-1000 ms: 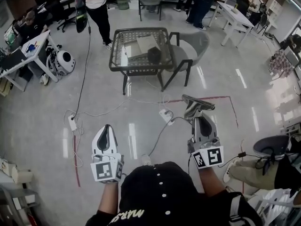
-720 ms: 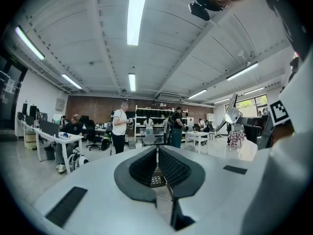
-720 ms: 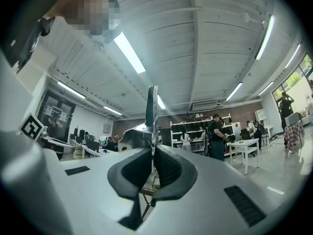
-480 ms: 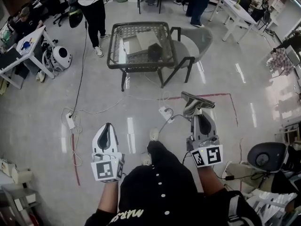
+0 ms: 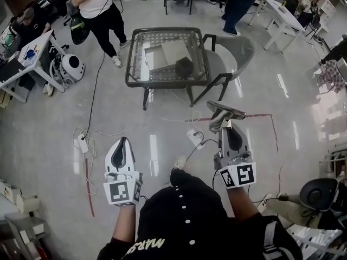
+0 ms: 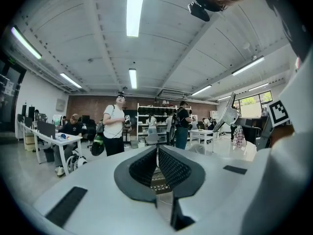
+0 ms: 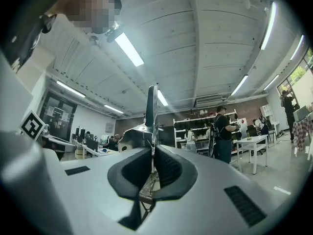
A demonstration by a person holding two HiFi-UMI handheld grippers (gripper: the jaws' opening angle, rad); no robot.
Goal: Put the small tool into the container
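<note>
My right gripper is shut on a small metal tool with a flat wide blade, held above the floor. In the right gripper view the tool stands up thin and edge-on out of the closed right gripper. My left gripper is shut with nothing in it; its pads meet in the left gripper view, where the left gripper points into the room. Ahead stands a glass-topped table carrying a flat pale box and a dark object. Both grippers are well short of the table.
A grey chair stands at the table's right side. Cables and a power strip lie on the floor between me and the table, with another strip to the left. A person stands far left; desks line the edges.
The person carrying the grippers has stepped forward and the view has shifted slightly. Both grippers keep their pose, and the tool stays in the right jaws.
</note>
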